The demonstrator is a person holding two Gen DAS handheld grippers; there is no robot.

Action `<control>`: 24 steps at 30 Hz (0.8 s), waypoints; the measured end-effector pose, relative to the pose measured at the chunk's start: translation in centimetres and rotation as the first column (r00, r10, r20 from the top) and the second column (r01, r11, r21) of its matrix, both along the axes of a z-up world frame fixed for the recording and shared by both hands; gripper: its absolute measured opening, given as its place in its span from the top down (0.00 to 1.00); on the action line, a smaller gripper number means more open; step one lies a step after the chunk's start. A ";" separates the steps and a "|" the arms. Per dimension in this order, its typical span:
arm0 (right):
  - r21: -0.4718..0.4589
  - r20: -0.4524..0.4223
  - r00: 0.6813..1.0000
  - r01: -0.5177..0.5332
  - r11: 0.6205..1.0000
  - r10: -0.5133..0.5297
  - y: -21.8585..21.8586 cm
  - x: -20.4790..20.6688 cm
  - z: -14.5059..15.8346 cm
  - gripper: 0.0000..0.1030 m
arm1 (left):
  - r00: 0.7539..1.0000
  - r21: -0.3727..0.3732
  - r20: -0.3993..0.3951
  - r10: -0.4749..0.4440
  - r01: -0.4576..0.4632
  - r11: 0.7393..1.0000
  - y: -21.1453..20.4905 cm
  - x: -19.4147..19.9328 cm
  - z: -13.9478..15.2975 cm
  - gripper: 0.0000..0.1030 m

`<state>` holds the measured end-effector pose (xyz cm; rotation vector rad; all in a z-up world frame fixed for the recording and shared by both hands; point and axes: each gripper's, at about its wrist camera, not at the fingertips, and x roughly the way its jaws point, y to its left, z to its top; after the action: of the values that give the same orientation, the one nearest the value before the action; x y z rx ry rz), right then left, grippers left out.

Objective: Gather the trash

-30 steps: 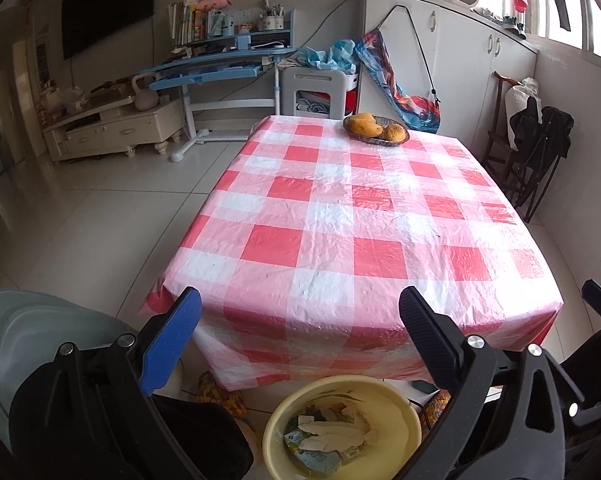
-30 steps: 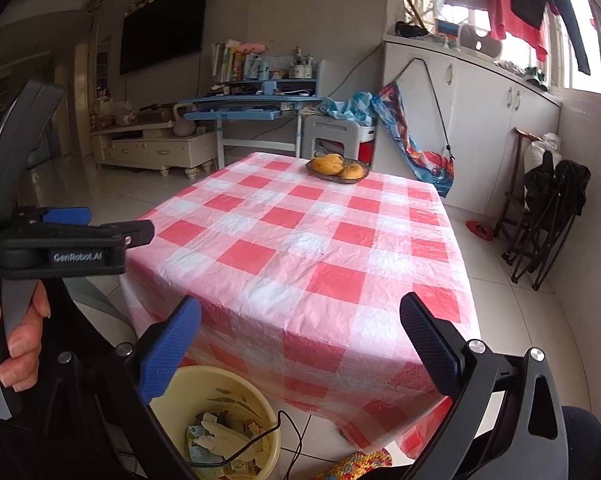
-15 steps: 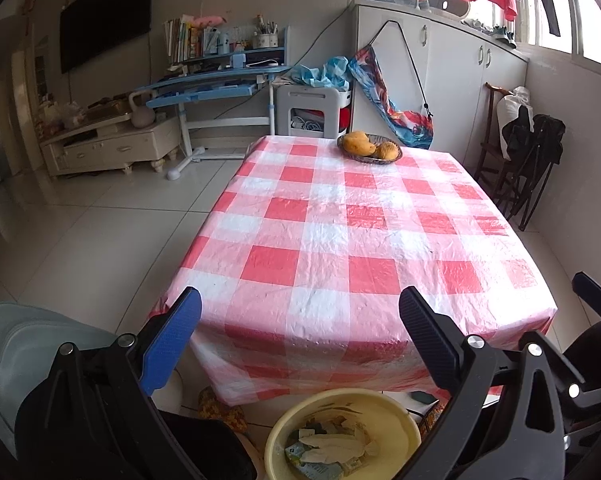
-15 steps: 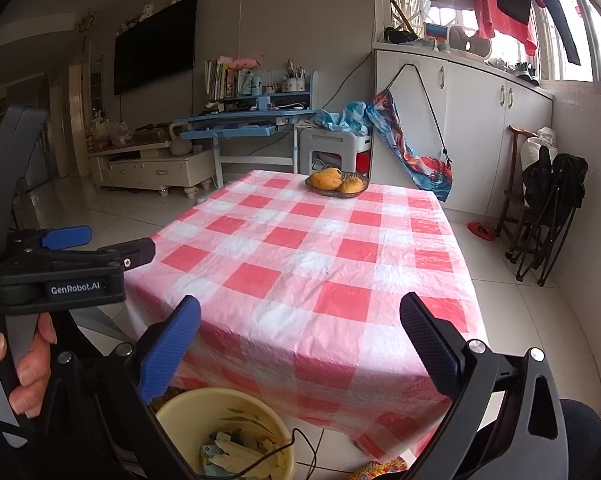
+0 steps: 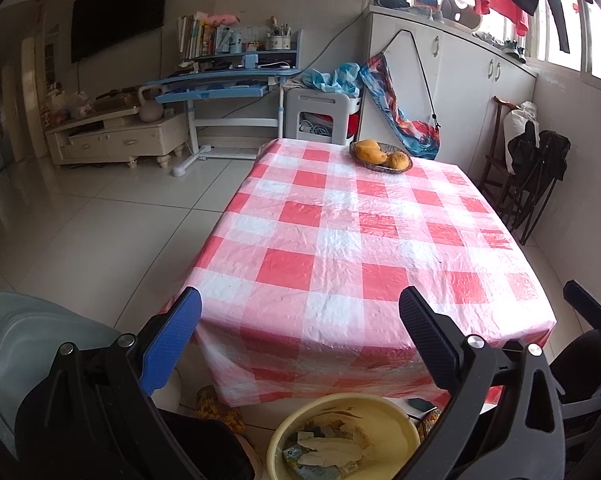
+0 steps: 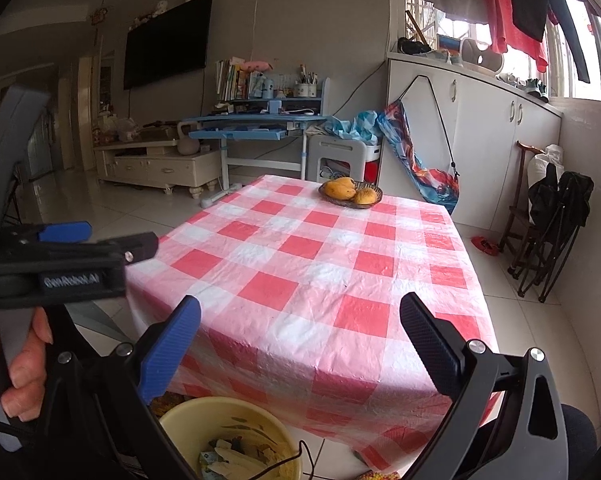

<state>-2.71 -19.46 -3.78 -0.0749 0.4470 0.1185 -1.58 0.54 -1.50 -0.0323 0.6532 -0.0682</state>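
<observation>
The left gripper (image 5: 300, 334) has its jaws spread wide with nothing between them, one blue finger (image 5: 171, 340) on the left and one black finger (image 5: 428, 340) on the right, held over the near edge of the table (image 5: 364, 240). The right gripper (image 6: 300, 336) is likewise wide open and empty, and in its view the left gripper's body (image 6: 64, 264) shows at the left edge with a hand (image 6: 18, 364) wrapped round its grip.

Directly below both grippers, on the floor against the near end of the table, stands a round yellow bin (image 5: 342, 408). In it lies the trash (image 5: 324, 452): crumpled pale wrappers and small printed packets in a loose heap. The largest pale piece lies roughly left to right across the bin in the left wrist view; which way any end points cannot be told. A thin dark cable (image 6: 284, 462) crosses the bin's rim in the right wrist view.

The table wears a red and white checked plastic cloth (image 6: 320, 280), its top bare but for a shallow woven basket (image 5: 382, 157) at the far end, which holds three yellow-orange fruits (image 5: 367, 150) lying close together.

Beyond, a blue desk (image 5: 224, 84) stands by the far wall, white cabinets (image 5: 460, 92) to the right, and a folded dark chair (image 5: 536, 176) by the right wall.
</observation>
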 end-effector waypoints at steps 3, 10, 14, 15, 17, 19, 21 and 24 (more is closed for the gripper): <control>-0.019 0.008 1.000 -0.002 1.000 0.002 0.2 -0.2 0.0 0.07 | 1.000 -0.007 -0.003 0.004 -0.004 1.000 0.2 0.0 0.1 0.07; -0.039 0.003 1.000 0.003 0.999 -0.003 -0.1 -0.1 -0.4 0.07 | 1.000 0.001 -0.002 0.001 -0.001 1.000 0.3 0.0 -0.1 0.07; -0.011 -0.003 1.000 0.018 1.000 -0.018 -0.8 0.1 -0.5 0.07 | 1.000 0.005 -0.001 0.000 0.000 1.000 0.3 0.0 -0.1 0.07; -0.008 -0.004 1.000 0.021 1.000 -0.021 -0.9 0.1 -0.5 0.07 | 1.000 0.003 -0.002 0.000 0.000 1.000 0.3 0.0 -0.1 0.07; -0.006 -0.006 1.000 0.026 1.000 -0.026 -1.1 0.1 -0.5 0.07 | 1.000 0.001 -0.002 0.001 -0.001 1.000 0.3 0.0 -0.1 0.07; -0.003 -0.008 0.999 0.031 1.000 -0.031 -1.3 0.1 -0.5 0.07 | 1.000 -0.001 -0.004 0.000 0.000 1.000 0.3 0.0 -0.1 0.07; 0.007 -0.009 0.999 0.035 0.999 -0.035 -1.6 0.0 -0.5 0.07 | 1.000 -0.003 -0.003 -0.002 0.002 1.000 0.2 0.0 -0.1 0.07; 0.015 -0.007 0.999 0.034 0.999 -0.034 -1.6 -0.1 -0.4 0.07 | 1.000 -0.001 -0.002 -0.011 0.011 1.000 0.0 -0.1 0.0 0.07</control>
<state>-2.77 -21.10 -4.18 -0.0520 0.4536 0.0888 -1.69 0.49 -1.53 -0.0294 0.6557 -0.0793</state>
